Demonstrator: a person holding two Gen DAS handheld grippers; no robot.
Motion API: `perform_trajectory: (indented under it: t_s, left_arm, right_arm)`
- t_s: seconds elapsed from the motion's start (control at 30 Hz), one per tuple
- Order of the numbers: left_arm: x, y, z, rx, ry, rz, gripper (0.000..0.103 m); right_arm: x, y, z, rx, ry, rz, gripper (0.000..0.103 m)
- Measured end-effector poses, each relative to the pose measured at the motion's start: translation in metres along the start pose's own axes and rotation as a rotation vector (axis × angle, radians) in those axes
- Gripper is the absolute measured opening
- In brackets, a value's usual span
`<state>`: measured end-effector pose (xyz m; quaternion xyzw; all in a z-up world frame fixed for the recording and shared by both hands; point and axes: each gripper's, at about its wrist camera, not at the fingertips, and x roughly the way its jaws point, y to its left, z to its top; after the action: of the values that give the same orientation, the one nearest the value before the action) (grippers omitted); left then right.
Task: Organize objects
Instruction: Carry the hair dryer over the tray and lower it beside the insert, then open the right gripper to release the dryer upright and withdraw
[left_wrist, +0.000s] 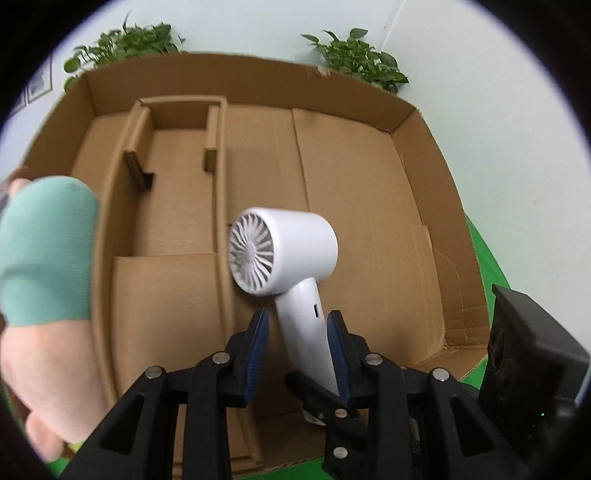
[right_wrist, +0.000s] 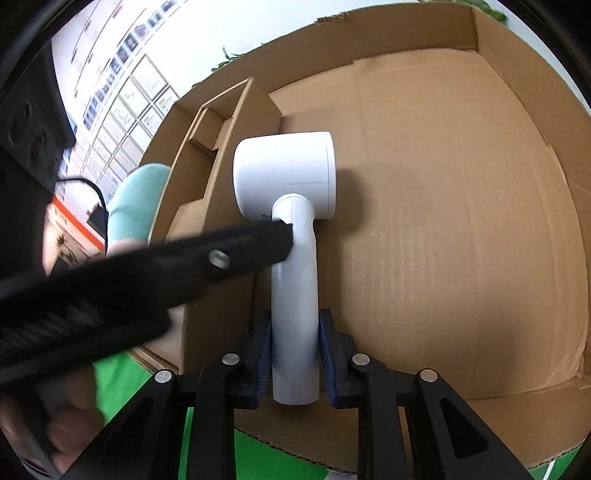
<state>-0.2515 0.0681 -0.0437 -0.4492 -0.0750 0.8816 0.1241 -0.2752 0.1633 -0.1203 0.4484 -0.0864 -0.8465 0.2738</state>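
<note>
While gripped, hair dryer (right_wrist: 291, 236) handle toward camera, barrel crosswise over box (right_wrist: 461, 240).

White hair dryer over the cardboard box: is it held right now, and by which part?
Yes. The white plastic hair dryer is held by its handle: right gripper near the bottom end, left gripper higher up.
</note>
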Motion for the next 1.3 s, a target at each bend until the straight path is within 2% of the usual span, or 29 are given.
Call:
perform_trajectory:
  t_s: [0.03,0.13,0.2,0.27,0.4,0.53,0.67,0.8,0.9,1.2,1.27,1.3]
  left_arm:
    - [-0.002,0.002,0.001,0.001,-0.007,0.015,0.032]
    - [-0.014,0.008,-0.003,-0.001,-0.018,-0.005,0.032]
    - [-0.021,0.011,-0.008,0.004,-0.024,0.031,0.032]
    - [-0.027,0.014,-0.011,0.005,-0.04,0.035,0.032]
    - [-0.031,0.023,-0.014,0.001,-0.065,0.052,0.032]
    - [-0.035,0.037,-0.024,-0.019,-0.066,0.053,0.032]
    - [-0.039,0.048,-0.04,-0.039,-0.065,0.037,0.032]
    - [-0.036,0.055,-0.055,-0.065,-0.062,0.011,0.032]
    - [-0.034,0.059,-0.06,-0.092,-0.063,0.001,0.032]
    - [-0.033,0.056,-0.064,-0.083,-0.08,0.012,0.032]
    - [-0.038,0.055,-0.065,-0.08,-0.097,0.045,0.032]
    - [-0.043,0.053,-0.067,-0.07,-0.113,0.061,0.035]
  right_arm:
    - [0.0,0.002,0.0,-0.008,0.0,-0.003,0.022]
    - [-0.001,0.008,-0.003,-0.026,-0.006,-0.022,0.022]
    - [0.003,0.01,-0.004,-0.035,-0.002,-0.036,0.022]
    - [0.005,0.013,-0.005,-0.043,0.0,-0.053,0.023]
    - [-0.001,0.017,-0.004,-0.057,-0.004,-0.043,0.032]
    - [-0.009,0.025,-0.004,-0.07,-0.044,-0.027,0.037]
    - [-0.006,0.031,-0.011,-0.092,-0.018,-0.059,0.035]
    - [-0.003,0.025,-0.013,-0.073,-0.013,-0.086,0.023]
    - [0.0,0.027,-0.011,-0.07,-0.007,-0.082,0.023]
    - [0.002,0.029,-0.012,-0.064,0.005,-0.076,0.023]
    - [-0.003,0.03,-0.013,-0.065,-0.003,-0.097,0.027]
    - [-0.008,0.031,-0.014,-0.069,-0.017,-0.123,0.035]
